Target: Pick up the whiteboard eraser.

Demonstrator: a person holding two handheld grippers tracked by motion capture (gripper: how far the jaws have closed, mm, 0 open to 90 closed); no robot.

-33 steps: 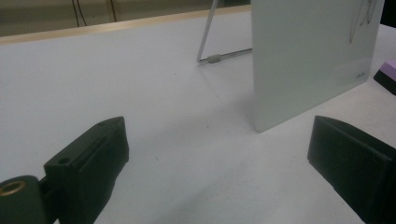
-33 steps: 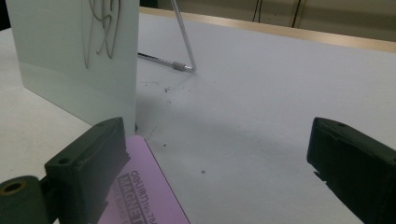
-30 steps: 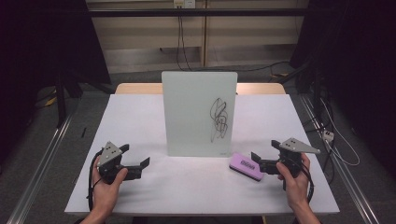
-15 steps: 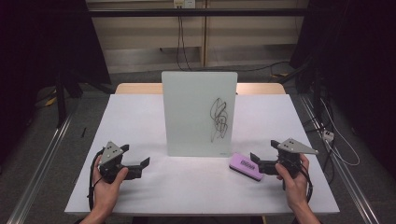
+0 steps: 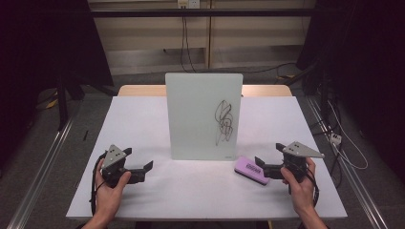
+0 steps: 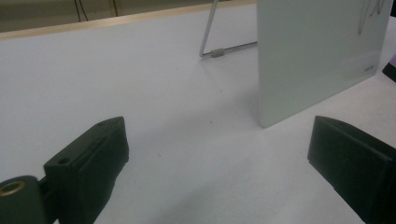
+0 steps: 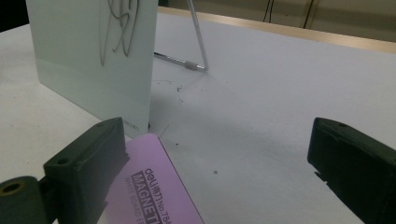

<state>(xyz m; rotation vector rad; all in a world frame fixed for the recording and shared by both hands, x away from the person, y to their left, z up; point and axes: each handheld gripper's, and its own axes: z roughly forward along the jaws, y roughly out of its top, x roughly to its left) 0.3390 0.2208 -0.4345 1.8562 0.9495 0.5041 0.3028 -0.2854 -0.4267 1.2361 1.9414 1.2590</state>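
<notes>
From the high view, a white board (image 5: 204,116) is standing upright near the middle of the white surface (image 5: 143,119), with a black scribble (image 5: 223,122) on its right half. A purple eraser (image 5: 251,170) is lying flat just in front of the board's right lower corner, apart from it. The left hand-held gripper (image 5: 146,168) is resting low over the surface at the left, held in the person's left hand (image 5: 111,188), its jaws pointing right and standing apart. The right hand-held gripper (image 5: 261,164) is sitting at the right in the right hand (image 5: 298,183), jaws pointing left and apart, their tips just beside the eraser's right end.

In the left gripper view, the left hand-held gripper (image 6: 219,158) is showing two black jaws spread wide with bare surface (image 6: 116,79) between them. The board (image 6: 317,56) is standing ahead to the right, and its wire stand (image 6: 219,44) is reaching back behind it.

In the right gripper view, the right hand-held gripper (image 7: 219,158) is holding its jaws wide apart and clamping nothing. The eraser (image 7: 156,186) is lying just beside the left jaw, partly between the two, its printed label facing up. The board (image 7: 93,56) is standing beyond it with the scribble (image 7: 119,28) visible, and the stand (image 7: 196,46) is angling down behind it onto the surface (image 7: 280,93).
</notes>
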